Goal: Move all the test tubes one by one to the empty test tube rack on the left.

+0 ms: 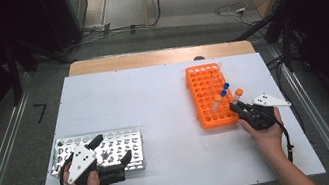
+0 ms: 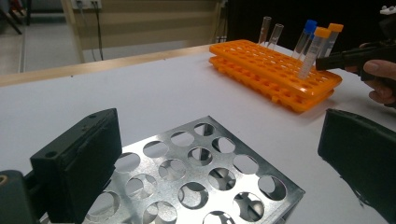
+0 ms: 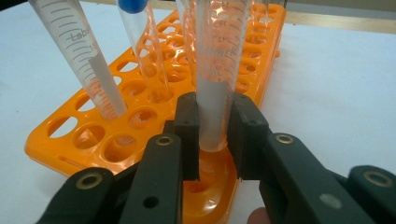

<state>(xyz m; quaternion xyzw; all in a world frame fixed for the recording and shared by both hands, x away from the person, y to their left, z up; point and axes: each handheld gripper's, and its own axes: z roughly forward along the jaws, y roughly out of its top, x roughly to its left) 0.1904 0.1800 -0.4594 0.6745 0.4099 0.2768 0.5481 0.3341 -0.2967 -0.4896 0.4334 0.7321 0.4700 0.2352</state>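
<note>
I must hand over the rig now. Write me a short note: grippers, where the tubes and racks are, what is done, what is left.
Right gripper: shut on an orange-capped tube standing in the near corner of the orange rack.
Left gripper: open, holding nothing, over the metal rack.
Done: tube gripped, not yet lifted out.
Left, probably: lift it and carry it to the metal rack, whose holes look empty. Other tubes still stand in the orange rack.

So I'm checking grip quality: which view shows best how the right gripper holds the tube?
The right gripper view: the right gripper has both pads pressed against the tube, low on its body. The high view shows that tube small, the contact hidden. The left gripper view shows it far off, side-on.
</note>
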